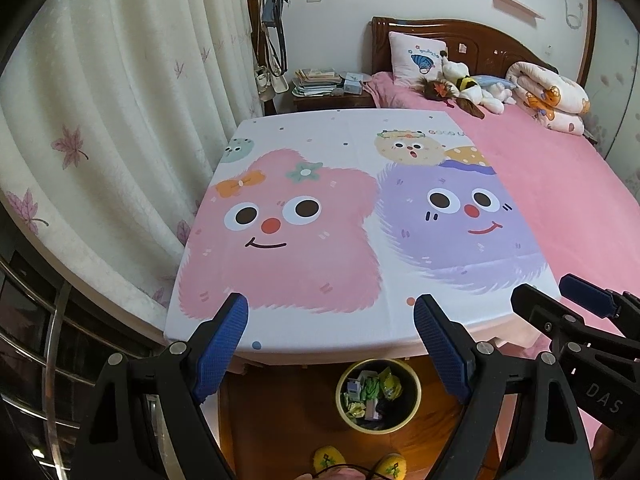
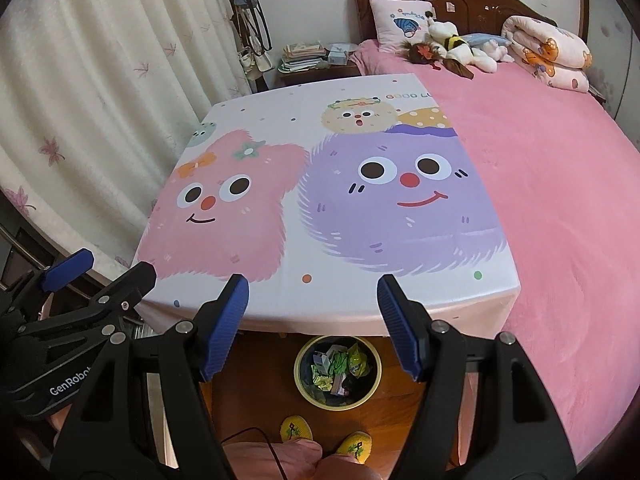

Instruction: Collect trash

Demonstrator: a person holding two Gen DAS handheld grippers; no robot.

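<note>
Both the left tool [image 1: 331,312] and right tool [image 2: 313,294] hang released, jaws apart, above the trash-filled bin [image 1: 416,394] below the counter [image 1: 360,128].

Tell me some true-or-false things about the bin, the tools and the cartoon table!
1. The bin sits on the floor and has trash in it. True.
2. The left tool is squeezing a wrapper. False: it is open and holds nothing.
3. The right tool is open. True.
4. Wrappers lie scattered across the cartoon tablecloth. False: nothing lies on it.
5. The yellow slippers are up on the bed. False: they are on the floor near the bin.
</note>
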